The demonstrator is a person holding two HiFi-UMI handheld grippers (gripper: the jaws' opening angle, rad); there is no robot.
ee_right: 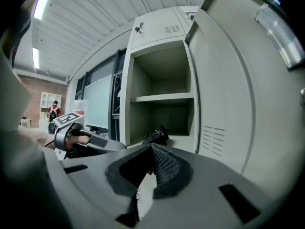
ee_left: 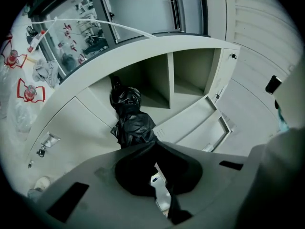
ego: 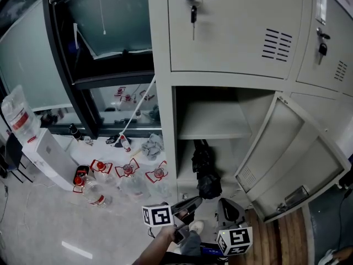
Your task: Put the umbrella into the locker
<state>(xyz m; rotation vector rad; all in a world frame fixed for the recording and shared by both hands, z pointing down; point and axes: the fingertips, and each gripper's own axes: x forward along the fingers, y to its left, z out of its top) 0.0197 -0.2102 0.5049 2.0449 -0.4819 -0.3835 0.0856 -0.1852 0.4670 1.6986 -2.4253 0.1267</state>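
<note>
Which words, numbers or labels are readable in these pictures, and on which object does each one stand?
No text is readable.
Red labels on the bottles: too small.
Label on the water jug: blurred.
Card on the upper right locker door: too small.
Marker cubes: patterns only, no letters.

**A:** so where's the umbrella (ego: 205, 170) sitting?

**B:** it's inside the locker (ego: 164, 126), in the lower compartment under the shelf (ego: 212, 127). It's black and folded up, and the fabric's all crumpled. It lies on the floor of that compartment over toward the left wall. The thin end points to the back and the bulky bunch is right by the front edge.

**A:** and the locker itself?

**B:** pale grey metal. Its door (ego: 287, 159) is swung wide open to the right, with vent slots in it.
</note>
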